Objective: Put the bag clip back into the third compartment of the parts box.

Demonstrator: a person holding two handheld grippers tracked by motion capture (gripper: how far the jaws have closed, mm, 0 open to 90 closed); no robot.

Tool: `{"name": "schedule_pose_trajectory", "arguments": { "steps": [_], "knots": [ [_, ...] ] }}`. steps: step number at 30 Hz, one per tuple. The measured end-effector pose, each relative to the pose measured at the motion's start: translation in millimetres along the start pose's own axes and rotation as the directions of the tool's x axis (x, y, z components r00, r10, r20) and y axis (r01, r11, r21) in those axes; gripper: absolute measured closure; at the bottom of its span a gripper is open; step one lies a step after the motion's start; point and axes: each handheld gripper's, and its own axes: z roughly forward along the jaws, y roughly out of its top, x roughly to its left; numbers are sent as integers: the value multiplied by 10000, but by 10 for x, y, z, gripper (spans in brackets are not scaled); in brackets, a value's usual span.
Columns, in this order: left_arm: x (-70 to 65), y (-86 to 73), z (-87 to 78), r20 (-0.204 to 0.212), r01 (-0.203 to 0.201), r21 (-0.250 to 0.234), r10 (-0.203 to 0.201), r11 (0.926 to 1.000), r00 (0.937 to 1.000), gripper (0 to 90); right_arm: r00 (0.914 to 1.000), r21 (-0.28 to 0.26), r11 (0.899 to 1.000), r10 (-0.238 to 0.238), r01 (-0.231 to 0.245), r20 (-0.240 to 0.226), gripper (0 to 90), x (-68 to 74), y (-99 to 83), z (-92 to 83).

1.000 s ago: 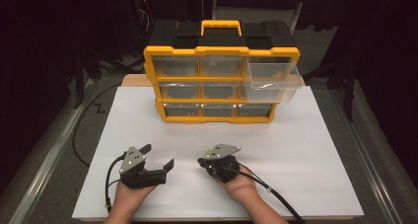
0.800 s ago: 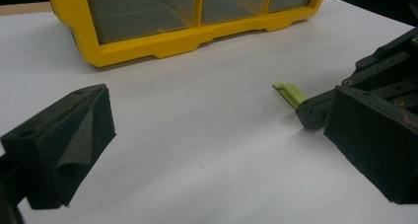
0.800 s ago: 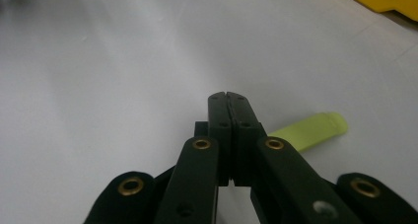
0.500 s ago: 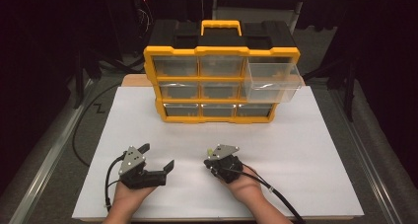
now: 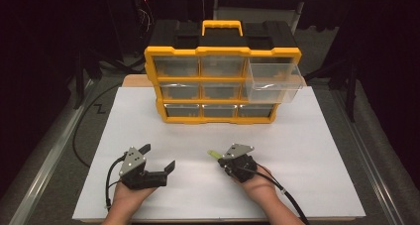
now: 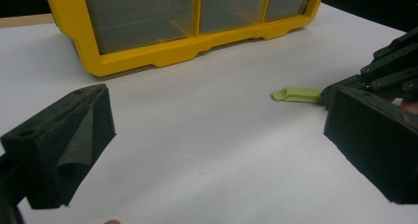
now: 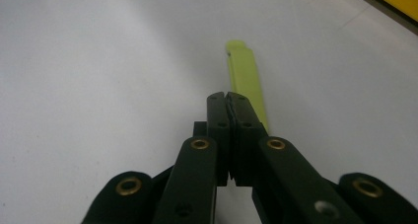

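A thin lime-green strip (image 5: 213, 154) lies low over the white board, one end in my right gripper (image 5: 221, 158). In the right gripper view the jaws (image 7: 229, 98) are closed together and the strip (image 7: 244, 68) sticks out ahead of them, slanting slightly right. My left gripper (image 5: 158, 156) rests on the board to the left; its jaws have just been opening and now stand wide with nothing between them. The left gripper view (image 6: 217, 150) shows bare board between its foam pads (image 6: 74, 135), with the strip (image 6: 296, 94) and the right gripper (image 6: 329, 93) off to the right.
A yellow drawer organizer (image 5: 223, 79) with a black top stands at the back of the white board (image 5: 307, 150). Its top right clear drawer (image 5: 275, 81) is pulled out. Cables trail from both grippers toward the front edge.
My right gripper has slid a little to the right, still closed. The left gripper's jaws have spread slightly wider; that hand has stayed where it was.
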Motion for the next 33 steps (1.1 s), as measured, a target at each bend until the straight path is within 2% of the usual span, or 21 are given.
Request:
{"name": "schedule_pose_trajectory", "arguments": {
  "steps": [4, 8, 14, 15, 16, 18, 20, 22, 24, 26, 28, 30, 33],
  "knots": [
    [-6, 1, -8, -33, -15, -39, 14, 10000, 10000, 2, 9999, -185, 9997, 128, -130, -116, 868, -46, -44, -102],
    [-15, -1, -11, -92, -61, -48, 61, 10000, 9999, 2, 9988, -270, 9990, 345, -354, -358, 795, -99, -87, -185],
    [-26, -2, -20, -80, -136, 81, 137, 9999, 9999, 2, 9907, -72, 9962, 851, -864, -1063, 535, -187, -113, -241],
    [-27, -1, -23, -68, -119, 70, 119, 9999, 9999, 2, 9894, -85, 9955, 929, -944, -1119, 450, -199, -116, -255],
    [-27, -1, -26, -54, -119, 49, 119, 9999, 9999, 2, 9894, -85, 9955, 929, -944, -1119, 450, -199, -116, -255],
    [-25, -3, -26, -54, -111, 66, 112, 9999, 9999, 2, 9846, -96, 9929, 1161, -1183, -1307, 326, -205, -113, -256],
    [-22, -7, -25, -15, -117, 112, 117, 9999, 9999, 2, 9821, -87, 9930, 1155, -1181, -1488, 266, -214, -109, -254],
    [-14, -13, -23, 104, -47, 160, 45, 9999, 9999, 2, 9840, -220, 9937, 1058, -1101, -1430, 174, -213, -105, -249],
    [-9, -25, -14, 232, -35, 232, 29, 9997, 9997, 2, 9831, -171, 9925, 1174, -1210, -1404, 108, -215, -98, -238],
    [-8, -35, -4, 362, -95, 316, 83, 9995, 9993, 4, 9847, -47, 9930, 1167, -1183, -1294, 0, -221, -90, -211],
    [4, -36, -2, 624, 113, 491, -143, 9987, 9979, 4, 9851, 14, 9929, 1179, -1187, -1253, 0, -228, -80, -190],
    [15, -51, -13, 549, 173, 443, -198, 9989, 9983, 4, 9884, 55, 9943, 1063, -1063, -1086, 0, -235, -61, -175],
    [21, -53, -31, 318, 217, 346, -228, 9992, 9992, 4, 9878, -37, 9934, 1132, -1142, -1067, 0, -250, -22, -161]
  ]
}}
